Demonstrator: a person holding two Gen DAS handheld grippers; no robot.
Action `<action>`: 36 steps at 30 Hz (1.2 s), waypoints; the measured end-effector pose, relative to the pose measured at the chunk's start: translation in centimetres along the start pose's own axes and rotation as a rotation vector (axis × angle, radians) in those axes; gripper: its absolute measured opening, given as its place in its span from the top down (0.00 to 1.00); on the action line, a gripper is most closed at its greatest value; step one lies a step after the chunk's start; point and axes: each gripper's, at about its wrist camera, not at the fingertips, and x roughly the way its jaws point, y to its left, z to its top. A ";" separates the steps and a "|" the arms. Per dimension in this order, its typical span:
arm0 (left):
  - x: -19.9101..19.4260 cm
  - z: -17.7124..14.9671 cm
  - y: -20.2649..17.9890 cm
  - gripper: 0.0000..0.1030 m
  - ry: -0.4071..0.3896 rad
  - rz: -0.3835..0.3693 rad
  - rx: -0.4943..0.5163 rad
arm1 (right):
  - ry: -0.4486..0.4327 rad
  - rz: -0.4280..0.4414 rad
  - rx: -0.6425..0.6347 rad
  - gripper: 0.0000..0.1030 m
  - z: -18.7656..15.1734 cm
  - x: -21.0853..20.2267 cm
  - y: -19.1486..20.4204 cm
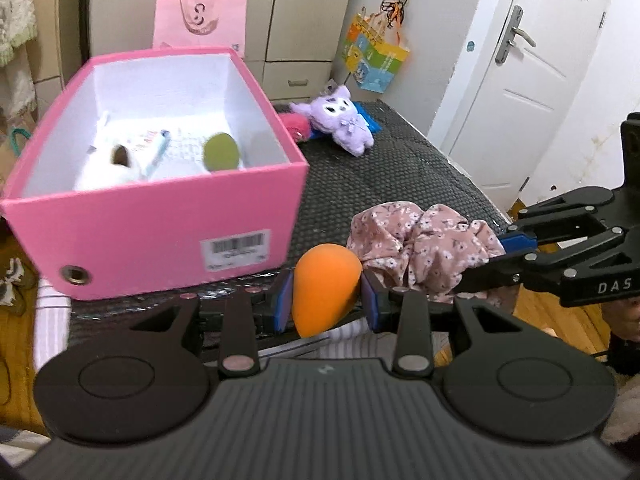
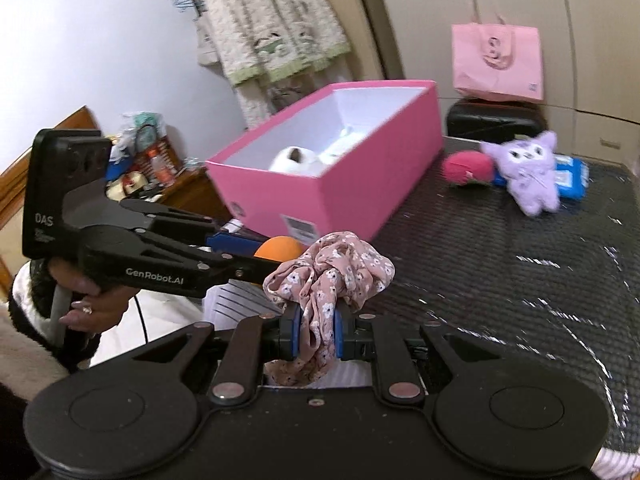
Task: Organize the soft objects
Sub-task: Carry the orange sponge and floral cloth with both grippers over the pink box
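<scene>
My left gripper [image 1: 326,300] is shut on an orange sponge egg [image 1: 325,288], held near the front corner of the pink box [image 1: 152,236]. My right gripper [image 2: 316,334] is shut on a pink floral scrunchie [image 2: 332,268]; the scrunchie [image 1: 424,252] also shows in the left wrist view, just right of the orange egg. The box [image 2: 360,184] holds a white plush [image 1: 108,168], a green sponge egg [image 1: 221,151] and a small packet. A purple plush [image 1: 344,118] and a red plush ball [image 1: 294,124] lie on the dark mat behind the box; both show in the right wrist view, the purple plush [image 2: 528,172] beside the ball [image 2: 468,168].
The dark woven mat [image 2: 500,264] covers the table. A blue packet [image 2: 572,178] lies under the purple plush. A pink paper bag [image 1: 200,20] stands behind the box. A white door [image 1: 528,92] is at the right, a wardrobe behind. Clutter sits on a side table [image 2: 148,168].
</scene>
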 end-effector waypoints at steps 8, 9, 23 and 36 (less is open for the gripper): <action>-4.2 1.4 1.4 0.66 -0.049 0.032 0.042 | -0.010 0.076 -0.026 0.80 2.9 0.6 1.9; -4.6 1.5 1.5 0.66 -0.060 0.034 0.049 | -0.009 0.094 -0.016 0.80 3.4 0.7 1.8; -3.4 7.2 5.3 0.66 -0.168 0.109 0.087 | -0.074 0.025 -0.128 0.80 11.2 4.1 2.3; 4.0 14.7 10.2 0.65 -0.101 0.205 0.056 | -0.091 -0.115 -0.220 0.80 18.4 10.9 -1.0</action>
